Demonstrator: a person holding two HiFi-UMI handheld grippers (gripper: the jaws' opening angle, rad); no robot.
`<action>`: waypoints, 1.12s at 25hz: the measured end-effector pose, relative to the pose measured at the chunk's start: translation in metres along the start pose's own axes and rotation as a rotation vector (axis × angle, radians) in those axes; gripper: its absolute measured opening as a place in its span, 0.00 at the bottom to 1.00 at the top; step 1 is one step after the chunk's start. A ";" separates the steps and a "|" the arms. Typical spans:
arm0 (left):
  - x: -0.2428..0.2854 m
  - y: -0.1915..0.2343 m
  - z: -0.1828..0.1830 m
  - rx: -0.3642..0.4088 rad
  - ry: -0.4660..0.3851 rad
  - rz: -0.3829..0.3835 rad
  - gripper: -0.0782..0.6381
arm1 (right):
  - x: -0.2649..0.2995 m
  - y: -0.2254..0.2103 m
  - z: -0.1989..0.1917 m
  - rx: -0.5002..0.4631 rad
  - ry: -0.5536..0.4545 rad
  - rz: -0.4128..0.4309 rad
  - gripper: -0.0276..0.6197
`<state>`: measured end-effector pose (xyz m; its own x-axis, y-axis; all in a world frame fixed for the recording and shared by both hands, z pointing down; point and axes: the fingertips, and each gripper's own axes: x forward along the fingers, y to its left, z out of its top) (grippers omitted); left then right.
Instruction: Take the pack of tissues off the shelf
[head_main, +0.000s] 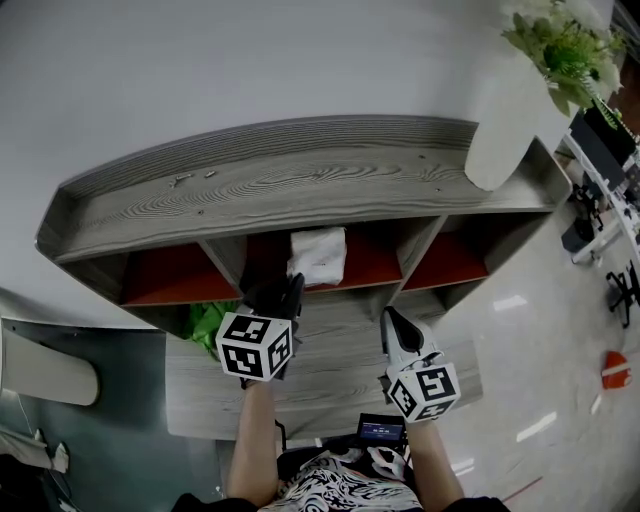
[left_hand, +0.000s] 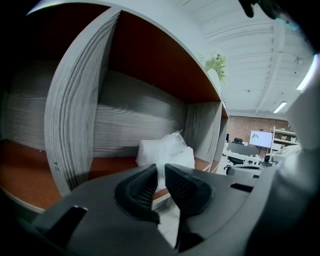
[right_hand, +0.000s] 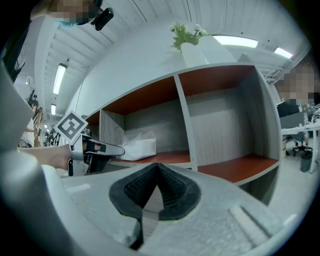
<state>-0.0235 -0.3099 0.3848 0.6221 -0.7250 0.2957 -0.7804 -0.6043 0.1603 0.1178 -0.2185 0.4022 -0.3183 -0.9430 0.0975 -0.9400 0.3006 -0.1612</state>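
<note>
The white pack of tissues (head_main: 320, 255) lies in the middle compartment of the grey wooden shelf (head_main: 300, 180), on its red-brown floor. My left gripper (head_main: 292, 285) reaches the pack's front left corner. In the left gripper view the pack (left_hand: 167, 150) sits just beyond the gripper (left_hand: 161, 170), whose jaws are nearly together with a thin edge of the white wrap pinched between them. My right gripper (head_main: 390, 318) hangs to the right, in front of the shelf, shut with nothing in it (right_hand: 158, 167). From the right gripper view the left gripper (right_hand: 107, 148) touches the pack (right_hand: 137, 146).
A white vase (head_main: 505, 110) with a green plant (head_main: 565, 40) stands on the shelf top at the right. Left and right compartments hold nothing. A green object (head_main: 205, 320) lies below the left compartment. A lower grey board (head_main: 330, 350) juts out under the grippers.
</note>
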 end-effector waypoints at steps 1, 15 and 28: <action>-0.001 -0.001 0.000 0.000 0.001 -0.003 0.17 | -0.002 -0.002 0.000 0.000 -0.001 -0.006 0.05; -0.025 -0.009 -0.004 0.010 -0.032 -0.014 0.16 | -0.008 0.010 -0.001 -0.002 -0.009 0.010 0.05; -0.053 -0.021 -0.005 0.007 -0.082 -0.039 0.15 | -0.022 0.032 -0.002 0.003 -0.020 0.064 0.05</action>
<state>-0.0406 -0.2571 0.3700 0.6551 -0.7255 0.2108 -0.7554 -0.6346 0.1633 0.0947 -0.1882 0.3974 -0.3750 -0.9246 0.0677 -0.9176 0.3598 -0.1691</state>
